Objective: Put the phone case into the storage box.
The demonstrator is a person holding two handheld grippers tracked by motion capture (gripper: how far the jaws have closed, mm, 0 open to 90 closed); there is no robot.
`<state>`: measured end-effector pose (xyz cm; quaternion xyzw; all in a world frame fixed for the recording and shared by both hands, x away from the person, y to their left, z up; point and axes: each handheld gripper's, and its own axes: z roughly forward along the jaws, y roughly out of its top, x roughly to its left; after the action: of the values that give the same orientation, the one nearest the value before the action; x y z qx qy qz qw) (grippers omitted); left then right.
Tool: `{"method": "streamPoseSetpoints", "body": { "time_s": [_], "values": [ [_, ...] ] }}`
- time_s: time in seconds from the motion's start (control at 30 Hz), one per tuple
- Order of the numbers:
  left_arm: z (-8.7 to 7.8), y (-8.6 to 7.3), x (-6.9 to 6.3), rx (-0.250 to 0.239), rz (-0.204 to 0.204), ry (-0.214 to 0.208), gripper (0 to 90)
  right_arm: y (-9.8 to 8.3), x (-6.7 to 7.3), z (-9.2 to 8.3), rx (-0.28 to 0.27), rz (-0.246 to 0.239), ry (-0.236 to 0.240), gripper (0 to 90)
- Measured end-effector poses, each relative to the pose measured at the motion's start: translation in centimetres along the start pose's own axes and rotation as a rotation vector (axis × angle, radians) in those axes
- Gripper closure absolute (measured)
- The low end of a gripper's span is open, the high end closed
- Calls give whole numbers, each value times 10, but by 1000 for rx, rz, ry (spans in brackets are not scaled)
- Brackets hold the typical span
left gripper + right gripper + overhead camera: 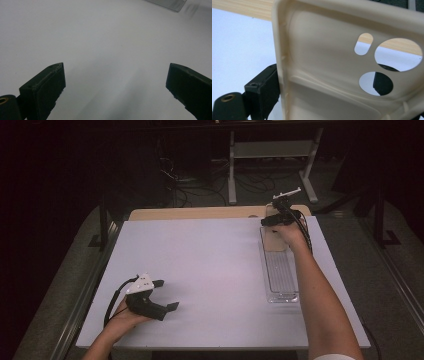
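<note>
A person sits at a table covered by a white tabletop (210,270), holding a two-jaw gripper in each hand.

The right gripper (274,221) is at the far right corner of the tabletop, over the far end of a long clear plastic tray (281,272) that runs along the right edge. Its jaws are pinching a cream phone case (332,65), one jaw on each side. In the right gripper view the case is seen from its hollow inner side, tilted, with one jaw pressed against its left rim and the other visible through the round camera cut-outs. In the high view the case sits at the tray's far end; whether it touches the tray cannot be told.

The left gripper (167,295) is near the front left corner, just above the bare tabletop. Its jaws are spread wide apart with nothing between them. A corner of the tray (172,4) appears at the top of the left gripper view.
</note>
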<state>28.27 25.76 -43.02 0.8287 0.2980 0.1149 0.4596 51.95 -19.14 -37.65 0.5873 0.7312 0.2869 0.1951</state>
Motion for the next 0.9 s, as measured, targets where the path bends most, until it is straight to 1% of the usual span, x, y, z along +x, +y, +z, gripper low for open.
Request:
{"method": "streamPoseSetpoints", "body": {
  "time_s": [0.07,0.13,0.17,0.27,0.43,0.47,0.5,0.53,0.63,0.7,0.9],
  "values": [
    [0,0,0,1,-1,0,22,0,0,1,3,6,2,93],
    [0,0,0,0,-2,-2,21,-1,0,2,6,1,10,93],
    [0,0,0,2,0,-1,22,-1,1,2,12,8,15,93],
    [0,0,0,3,1,-1,22,0,1,2,9,2,11,94],
    [1,0,-1,-1,-11,-4,22,-1,1,3,8,7,13,93],
    [0,0,-1,-2,-7,-5,22,-1,1,4,5,2,13,93],
    [0,0,0,1,14,-4,22,-1,1,4,4,3,15,93],
    [0,1,1,2,19,-4,22,-1,1,4,4,4,17,93],
    [0,0,0,0,6,-5,22,-1,1,5,4,6,21,93],
    [0,0,0,0,6,-6,22,-1,3,6,13,18,25,92],
    [1,-1,0,3,4,-10,22,-1,3,7,14,20,24,89]
  ]
}}
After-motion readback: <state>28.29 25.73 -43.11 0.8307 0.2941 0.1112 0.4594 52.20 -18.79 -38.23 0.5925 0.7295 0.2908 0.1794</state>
